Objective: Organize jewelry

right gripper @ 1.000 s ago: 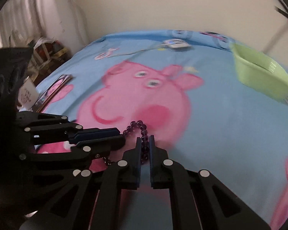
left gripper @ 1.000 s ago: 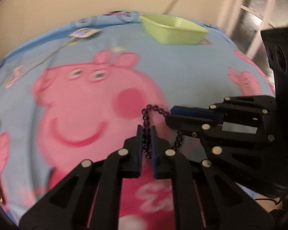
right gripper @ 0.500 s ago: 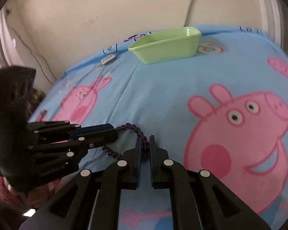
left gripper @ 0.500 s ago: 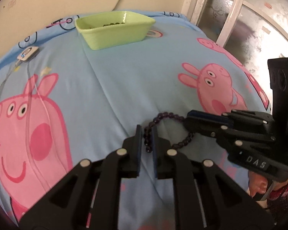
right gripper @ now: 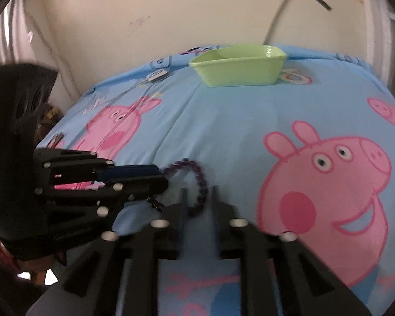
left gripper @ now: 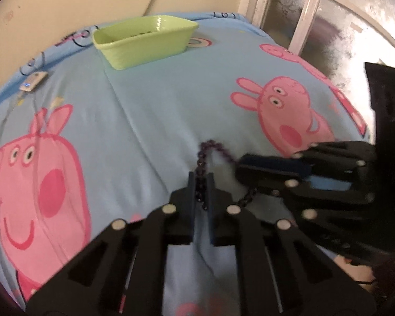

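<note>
Holding one purple bead bracelet above the bed: our left claw pinches it shut, our right claw gapes loosely around it. Green tray awaits, well apart; delivery remains.

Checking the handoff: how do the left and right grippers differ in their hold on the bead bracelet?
Left gripper has jaws nearly shut; right gripper has jaws wider. Left pinches the bead bracelet; right only straddles it, with gaps on either side. Both are black with blue pads.
</note>
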